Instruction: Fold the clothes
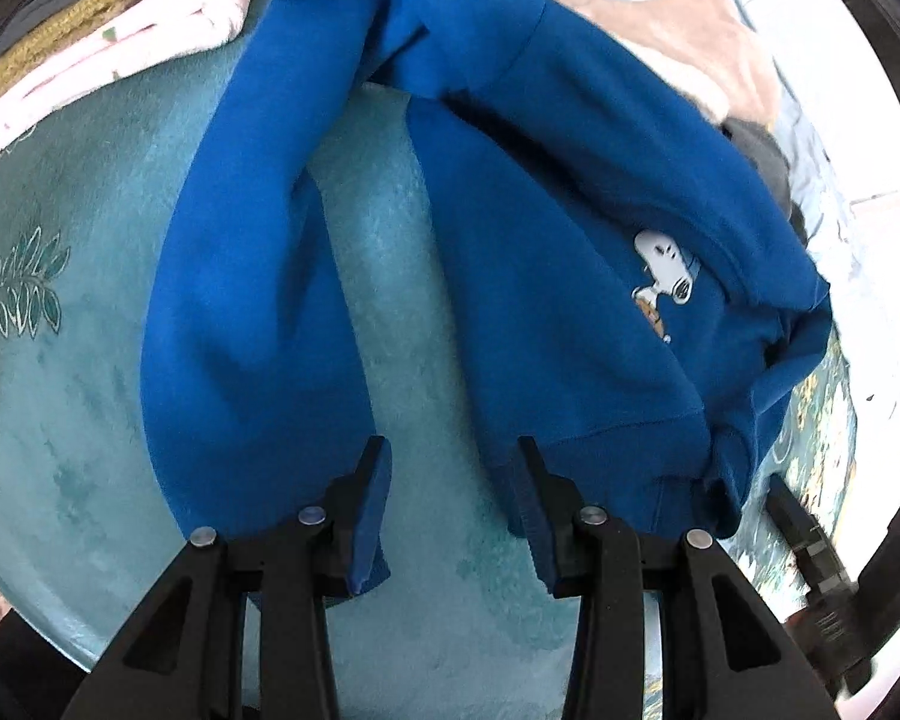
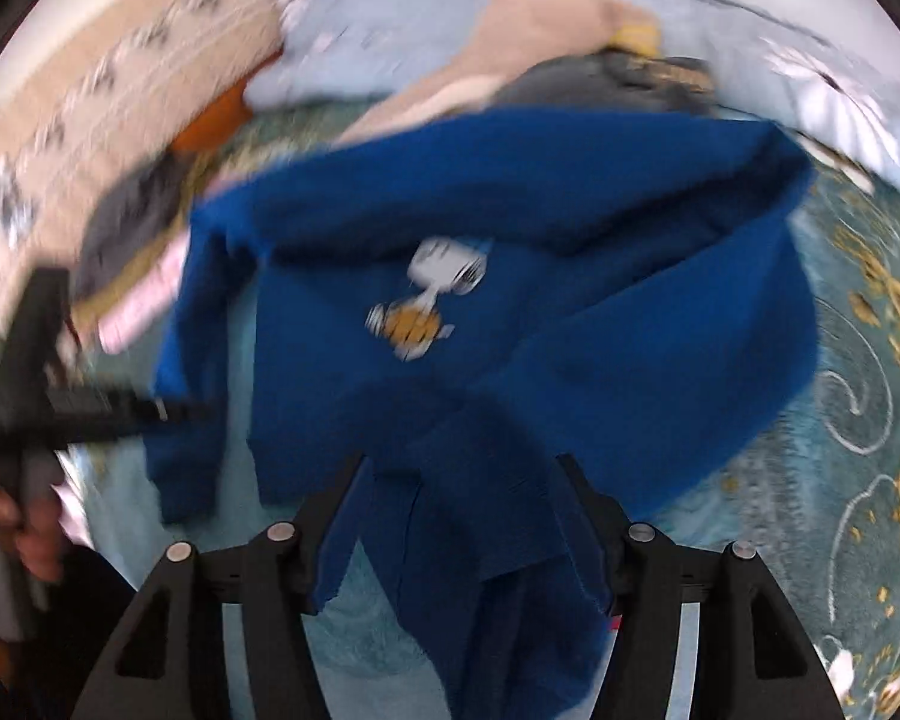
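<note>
Below, blue sweatshirt (image 1: 540,228) spread on teal rug (image 1: 90,390); my left gripper (image 1: 450,516) parted over bare rug; my right gripper (image 2: 462,528) parted, sleeve (image 2: 474,516) loose between fingers.

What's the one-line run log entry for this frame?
task: fold | item: blue cartoon-dog sweatshirt on teal carpet | left gripper: open | right gripper: open over fabric
</note>
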Tool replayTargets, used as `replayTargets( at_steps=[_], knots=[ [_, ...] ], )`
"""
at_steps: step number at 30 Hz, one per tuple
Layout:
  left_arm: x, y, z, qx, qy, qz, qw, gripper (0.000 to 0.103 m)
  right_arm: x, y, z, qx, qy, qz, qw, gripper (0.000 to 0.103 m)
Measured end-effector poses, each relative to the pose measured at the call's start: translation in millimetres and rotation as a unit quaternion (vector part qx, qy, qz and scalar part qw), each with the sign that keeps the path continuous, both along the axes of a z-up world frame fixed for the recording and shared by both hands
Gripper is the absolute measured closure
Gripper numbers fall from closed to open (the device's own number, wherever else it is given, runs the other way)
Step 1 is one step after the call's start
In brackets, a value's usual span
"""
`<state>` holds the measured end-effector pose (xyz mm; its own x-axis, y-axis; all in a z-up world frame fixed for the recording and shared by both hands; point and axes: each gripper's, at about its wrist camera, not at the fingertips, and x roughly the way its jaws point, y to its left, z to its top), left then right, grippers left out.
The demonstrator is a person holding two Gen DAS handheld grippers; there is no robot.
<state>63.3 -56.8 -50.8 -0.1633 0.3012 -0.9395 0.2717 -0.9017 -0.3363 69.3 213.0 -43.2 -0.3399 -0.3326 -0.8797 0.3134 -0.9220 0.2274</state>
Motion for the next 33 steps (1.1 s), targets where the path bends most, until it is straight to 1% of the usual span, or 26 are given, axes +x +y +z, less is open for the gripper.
replayTargets(
  at_steps=[3, 4, 6, 8, 9, 10, 11, 12, 14, 15, 17, 19, 22, 24, 26, 29, 30, 33],
  knots=[
    [1, 2, 1, 0.000, 0.004, -0.005, 1.0000, 0.061, 13, -27, -16, 0.051, 0.010, 0.036, 0.998, 0.039],
    [1, 3, 1, -0.001, 0.005, -0.007, 1.0000, 0.061, 14, -29, -19, 0.066, 0.013, 0.039, 0.997, 0.039],
    [2, 4, 2, -0.001, 0.007, -0.011, 0.9999, 0.061, 14, -33, -26, 0.092, 0.014, 0.038, 0.995, 0.039],
    [2, 5, 2, 0.001, 0.007, -0.015, 0.9999, 0.061, 11, -30, -31, 0.098, 0.005, 0.026, 0.995, 0.041],
    [3, 4, 2, 0.003, 0.007, -0.015, 0.9999, 0.061, 9, -27, -30, 0.097, 0.002, 0.019, 0.995, 0.045],
    [3, 1, 1, 0.006, 0.007, -0.014, 0.9999, 0.061, 7, -24, -29, 0.095, -0.001, 0.011, 0.995, 0.055],
    [4, -2, 1, 0.010, 0.006, -0.011, 0.9999, 0.061, 5, -19, -29, 0.093, -0.007, -0.001, 0.996, 0.062],
    [6, -4, 0, 0.013, 0.004, -0.008, 0.9999, 0.061, 3, -14, -29, 0.088, -0.014, -0.013, 0.996, 0.072],
    [6, -5, -2, 0.019, -0.003, 0.000, 0.9998, 0.061, 0, 0, -26, 0.063, -0.032, -0.041, 0.997, 0.086],
    [6, -5, -2, 0.021, -0.006, 0.003, 0.9998, 0.061, -1, 7, -24, 0.052, -0.039, -0.054, 0.996, 0.091],
    [6, -7, -3, 0.024, -0.011, 0.009, 0.9996, 0.061, -2, 24, -14, 0.018, -0.049, -0.072, 0.996, 0.092],
    [7, -9, -2, 0.030, -0.012, 0.014, 0.9994, 0.061, -3, 44, 5, -0.008, -0.040, -0.091, 0.995, 0.093],
    [10, -13, -1, 0.038, -0.010, 0.019, 0.9990, 0.061, -13, 97, 49, -0.025, -0.003, -0.137, 0.990, 0.093],
    [11, -14, 0, 0.042, -0.010, 0.022, 0.9988, 0.061, -21, 135, 78, -0.034, 0.022, -0.172, 0.984, 0.093],
    [11, -15, 0, 0.045, -0.010, 0.024, 0.9986, 0.061, -25, 171, 103, -0.035, 0.046, -0.211, 0.976, 0.093],
    [12, -14, 1, 0.044, -0.011, 0.024, 0.9987, 0.061, -26, 233, 134, -0.024, 0.081, -0.283, 0.955, 0.093],
    [10, -14, 2, 0.042, -0.011, 0.023, 0.9988, 0.061, -26, 250, 139, -0.018, 0.087, -0.305, 0.948, 0.093],
    [10, -13, 1, 0.039, -0.012, 0.020, 0.9990, 0.061, -33, 302, 138, 0.004, 0.087, -0.364, 0.927, 0.094]
  ],
)
